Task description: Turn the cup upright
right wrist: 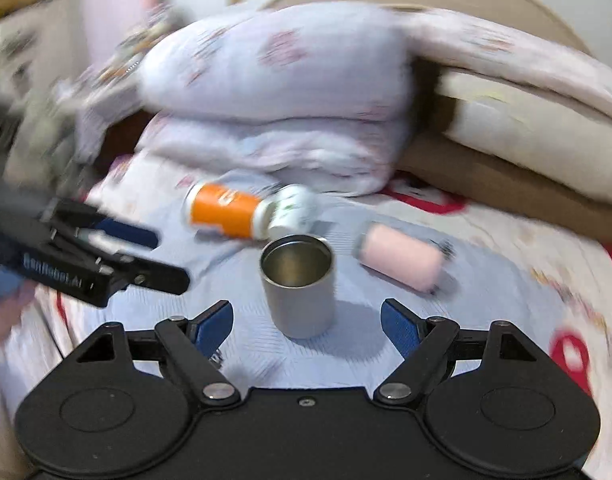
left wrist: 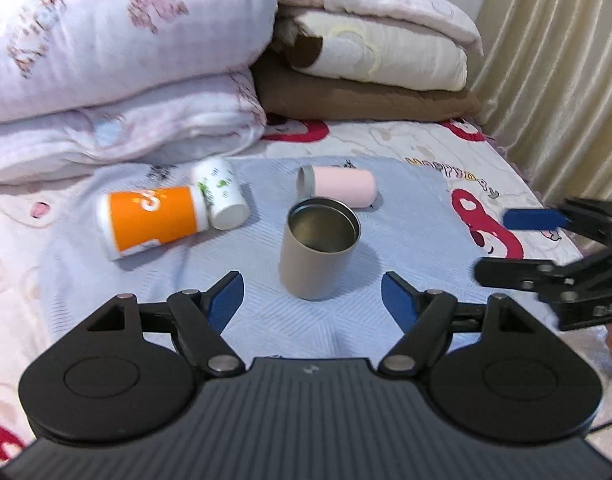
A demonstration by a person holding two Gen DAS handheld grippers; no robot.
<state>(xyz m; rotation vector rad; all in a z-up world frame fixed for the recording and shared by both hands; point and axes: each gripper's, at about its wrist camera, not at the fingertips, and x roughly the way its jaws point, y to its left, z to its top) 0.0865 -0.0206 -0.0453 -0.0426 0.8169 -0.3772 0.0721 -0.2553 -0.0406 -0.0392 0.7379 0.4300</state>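
Note:
A grey metal cup point(left wrist: 318, 245) stands upright, mouth up, on a light blue cloth point(left wrist: 402, 216). It also shows in the right wrist view point(right wrist: 298, 286). Three cups lie on their sides behind it: an orange one point(left wrist: 151, 220), a white one with green print point(left wrist: 221, 193) and a pink one point(left wrist: 340, 189). My left gripper point(left wrist: 313, 298) is open and empty just in front of the grey cup. My right gripper point(right wrist: 306, 322) is open and empty, also just short of that cup. It shows at the right of the left wrist view point(left wrist: 518, 246).
Folded pink and cream quilts point(left wrist: 117, 60) and a brown blanket point(left wrist: 366, 96) are stacked behind the cups. A patterned bedsheet point(left wrist: 486, 168) surrounds the cloth. A beige curtain point(left wrist: 562, 60) hangs at the right. The right wrist view is blurred.

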